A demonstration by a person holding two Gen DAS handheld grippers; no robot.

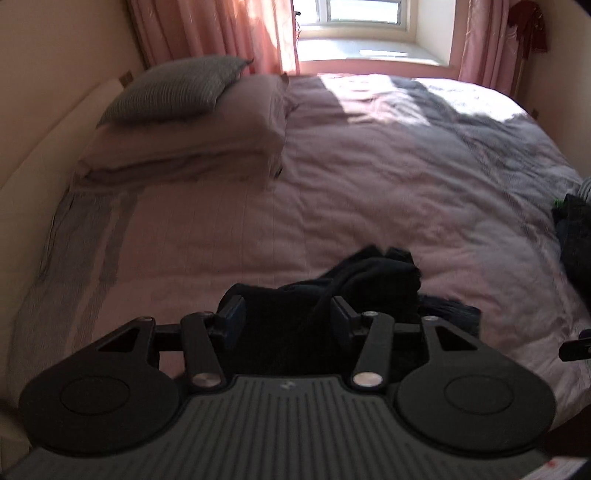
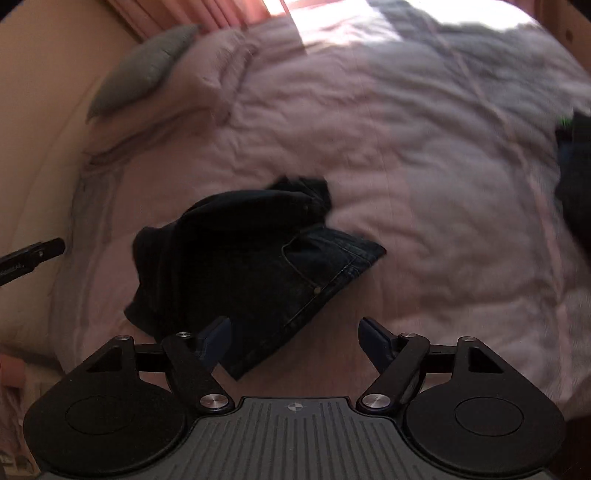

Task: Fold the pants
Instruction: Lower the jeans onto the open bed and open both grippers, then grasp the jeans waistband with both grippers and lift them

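A wide bed [image 1: 369,177] under a wrinkled pale pink duvet [image 2: 424,147] fills both views, running from a cream wall on the left to pink curtains [image 1: 236,33] and a bright window [image 1: 362,14] at the far end. Most of the duvet lies bare, leaving open room ahead and to the right. A grey cushion [image 1: 177,88] sits on stacked pink pillows [image 1: 207,136] at the far left, and a dark heap of clothes [image 1: 576,236] crowds the right edge.

The pants [image 2: 251,258], dark denim jeans, lie bunched near the bed's near edge, a pocket with light stitching and a rivet turned up, one corner pointing right.

The left tool [image 1: 288,314] is about half open, with dark cloth between its fingers; whether the pads press it cannot be told. The right tool [image 2: 295,336] stands wide, holding nothing, just above the jeans' near edge. No writing is legible.
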